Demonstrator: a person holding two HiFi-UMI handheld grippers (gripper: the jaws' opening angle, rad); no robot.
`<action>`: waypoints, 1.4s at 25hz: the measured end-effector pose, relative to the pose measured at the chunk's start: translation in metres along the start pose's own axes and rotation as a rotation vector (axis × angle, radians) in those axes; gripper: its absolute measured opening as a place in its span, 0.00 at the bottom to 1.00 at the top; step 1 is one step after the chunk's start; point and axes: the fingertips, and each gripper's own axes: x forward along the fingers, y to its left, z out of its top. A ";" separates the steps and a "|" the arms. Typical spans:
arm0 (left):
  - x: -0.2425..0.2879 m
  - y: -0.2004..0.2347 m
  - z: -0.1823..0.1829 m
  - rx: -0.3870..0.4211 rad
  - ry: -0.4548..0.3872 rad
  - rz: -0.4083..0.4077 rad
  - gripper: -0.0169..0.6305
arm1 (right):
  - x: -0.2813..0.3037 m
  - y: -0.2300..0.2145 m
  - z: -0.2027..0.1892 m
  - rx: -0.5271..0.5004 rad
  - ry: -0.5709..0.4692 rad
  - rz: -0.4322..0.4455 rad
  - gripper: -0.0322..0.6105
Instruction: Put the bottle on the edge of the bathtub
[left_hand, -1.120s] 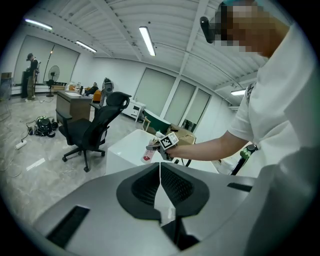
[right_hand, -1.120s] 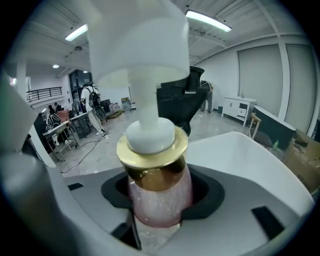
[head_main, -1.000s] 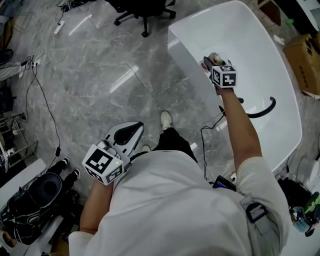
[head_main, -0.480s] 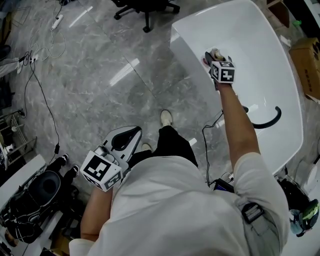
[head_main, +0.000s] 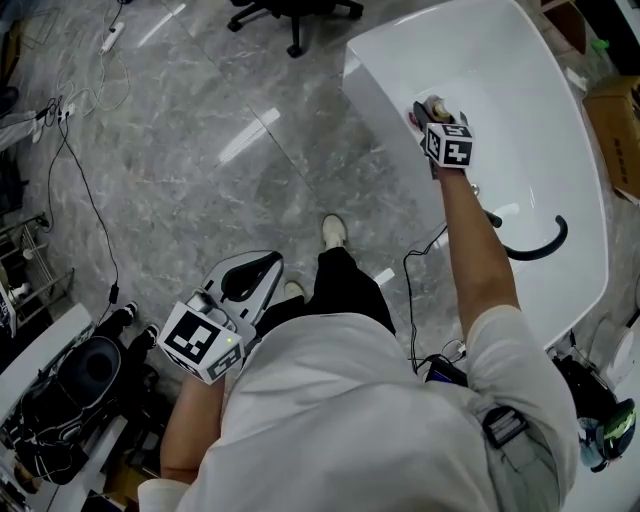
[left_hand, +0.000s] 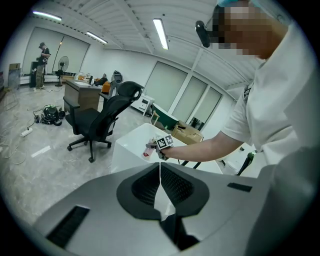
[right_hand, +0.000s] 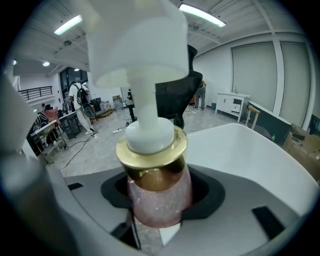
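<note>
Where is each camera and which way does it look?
Head view: on the person's head, looking down at bathtub, left gripper, right gripper; shirt, right arm, shoe show.
Left gripper view: on the left gripper, along its shut jaws towards an office chair; shirt and right arm show.
Right gripper view: on the right gripper, along jaws gripping the bottle; no body shows.
Head and left gripper views share the right gripper.

**Inspector A:** Illumination?
**Inspector B:** Bright and even. Ceiling strip lights (left_hand: 161, 33) overhead; streak glare on the marble floor (head_main: 243, 150).
**Inspector A:** Defects?
**Inspector B:** Gripper views bow toward dark round edges. The bottle (right_hand: 155, 192) is soft, its white pump blown out.
</note>
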 end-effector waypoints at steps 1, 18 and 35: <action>0.001 0.000 0.000 -0.001 0.001 -0.002 0.06 | 0.000 0.001 0.001 -0.005 -0.003 -0.002 0.40; 0.001 -0.005 -0.005 -0.003 -0.011 -0.015 0.06 | 0.000 0.003 -0.006 -0.023 -0.029 -0.058 0.47; -0.026 -0.020 -0.016 0.046 -0.054 -0.067 0.06 | -0.054 0.015 -0.040 0.029 0.008 -0.110 0.54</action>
